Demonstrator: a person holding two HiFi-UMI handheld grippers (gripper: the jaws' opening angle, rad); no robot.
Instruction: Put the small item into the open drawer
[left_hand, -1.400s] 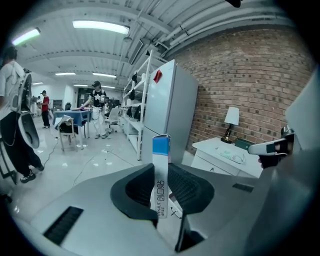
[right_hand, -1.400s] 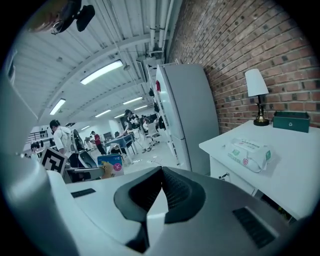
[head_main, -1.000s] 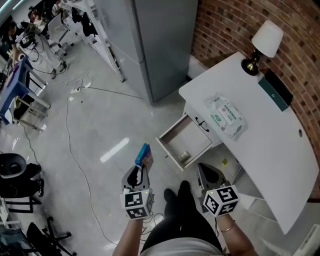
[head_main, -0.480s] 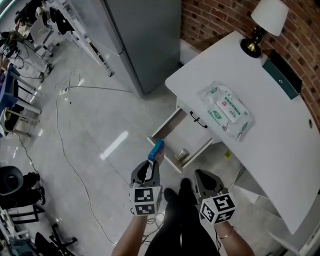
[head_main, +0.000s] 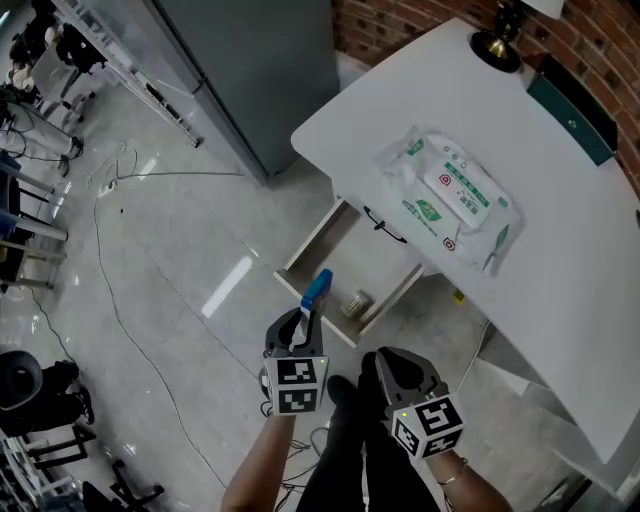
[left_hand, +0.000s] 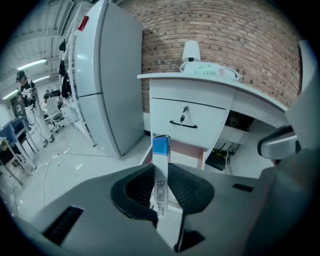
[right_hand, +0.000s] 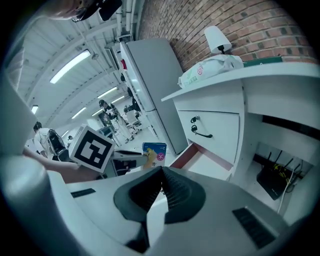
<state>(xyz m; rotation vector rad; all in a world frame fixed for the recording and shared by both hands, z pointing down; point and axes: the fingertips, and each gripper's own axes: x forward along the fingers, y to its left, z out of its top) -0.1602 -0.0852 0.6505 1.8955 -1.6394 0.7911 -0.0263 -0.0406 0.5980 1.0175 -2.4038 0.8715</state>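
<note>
A small flat box with a blue top is clamped edge-on in my left gripper. From the left gripper view the box stands upright between the pads, in front of the open drawer. In the head view the box hangs over the front edge of the white open drawer, which has a small item lying inside. My right gripper is shut with nothing in it, low beside the left one. The right gripper view shows the box and the left gripper's marker cube.
A white desk carries a wet-wipes pack, a lamp base and a dark green box. A grey refrigerator stands beside the desk. Cables trail over the floor. The person's dark legs are below the grippers.
Both grippers have come nearer to the desk, and the box now sits over the drawer's front edge. The grip on the box is unchanged.
</note>
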